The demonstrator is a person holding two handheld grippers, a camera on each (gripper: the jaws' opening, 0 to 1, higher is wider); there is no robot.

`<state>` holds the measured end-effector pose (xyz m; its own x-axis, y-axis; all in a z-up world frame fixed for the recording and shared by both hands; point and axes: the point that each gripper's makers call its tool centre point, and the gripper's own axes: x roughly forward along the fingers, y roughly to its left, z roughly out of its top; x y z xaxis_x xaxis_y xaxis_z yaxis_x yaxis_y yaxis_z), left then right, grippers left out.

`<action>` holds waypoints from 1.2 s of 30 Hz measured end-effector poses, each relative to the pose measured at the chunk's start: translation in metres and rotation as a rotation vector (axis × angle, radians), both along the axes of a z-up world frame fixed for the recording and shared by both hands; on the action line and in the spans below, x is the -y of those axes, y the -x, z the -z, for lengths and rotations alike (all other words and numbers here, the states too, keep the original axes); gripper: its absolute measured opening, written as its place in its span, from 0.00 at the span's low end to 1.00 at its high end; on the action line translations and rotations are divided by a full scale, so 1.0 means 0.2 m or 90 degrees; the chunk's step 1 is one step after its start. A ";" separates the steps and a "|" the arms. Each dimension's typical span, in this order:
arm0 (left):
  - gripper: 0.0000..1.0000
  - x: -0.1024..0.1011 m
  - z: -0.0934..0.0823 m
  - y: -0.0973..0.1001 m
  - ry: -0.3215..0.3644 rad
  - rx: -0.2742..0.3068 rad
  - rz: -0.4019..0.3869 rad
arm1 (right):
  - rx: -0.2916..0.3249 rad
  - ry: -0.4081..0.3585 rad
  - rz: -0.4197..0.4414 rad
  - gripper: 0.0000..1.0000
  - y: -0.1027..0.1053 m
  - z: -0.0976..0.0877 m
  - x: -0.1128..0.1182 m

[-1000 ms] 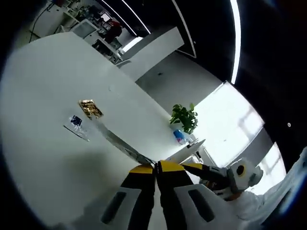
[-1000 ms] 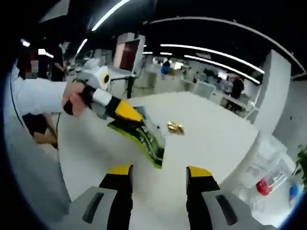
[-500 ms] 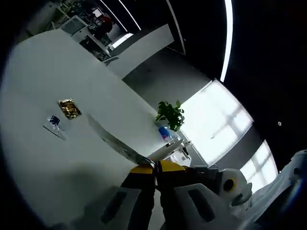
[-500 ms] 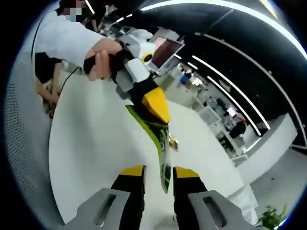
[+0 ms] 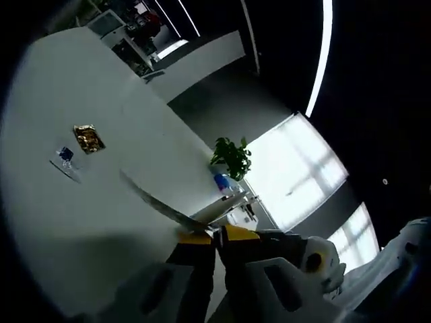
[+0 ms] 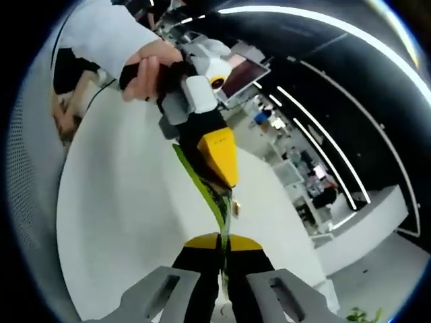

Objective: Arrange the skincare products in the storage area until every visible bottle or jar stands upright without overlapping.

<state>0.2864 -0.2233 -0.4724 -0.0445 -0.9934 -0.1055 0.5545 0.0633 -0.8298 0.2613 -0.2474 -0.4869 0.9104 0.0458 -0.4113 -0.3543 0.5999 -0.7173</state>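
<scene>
Since half a second ago the right claw point(image 6: 223, 243) has closed its yellow-tipped jaws from a narrow gap down onto the flat green sachet point(image 6: 202, 185), so that both claws now pinch the same packet. A second ago that claw stood wide apart and clear of it.

In the right gripper view the sachet is seen edge-on, a thin green strip running from the right claw's pressed-together tips up to the left claw point(image 6: 225, 183), whose yellow jaws are clamped on its far end. A person's hand point(image 6: 145, 67) in a white sleeve grips the handle of that left tool (its body is white and grey). The packet hangs in the air above the white tabletop point(image 6: 114, 222), not touching it.

In the left gripper view the left claw point(image 5: 215, 235) is shut on the same sachet point(image 5: 158, 202), which here shows as a pale, shiny blade slanting away from the tips. The right tool point(image 5: 306, 252) comes in beside those tips. Farther off on the tabletop point(image 5: 81, 222) lie a gold foil packet point(image 5: 87, 137) and, just beside it, a small clear item with a blue cap point(image 5: 63, 157). A potted plant point(image 5: 231, 156) stands beyond the tabletop's far edge, near a bright window.
</scene>
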 end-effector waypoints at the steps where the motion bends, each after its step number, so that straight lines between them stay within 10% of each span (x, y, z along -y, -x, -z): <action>1: 0.02 0.00 0.01 -0.01 -0.007 0.004 -0.004 | 0.003 0.006 -0.002 0.00 0.00 -0.01 0.00; 22: 0.33 0.06 0.20 -0.13 -0.042 -0.174 0.002 | 0.046 0.060 -0.097 0.00 0.02 -0.10 -0.06; 36: 0.34 0.06 0.26 -0.12 -0.051 -0.243 0.025 | 0.050 0.070 -0.186 0.00 0.07 -0.14 -0.13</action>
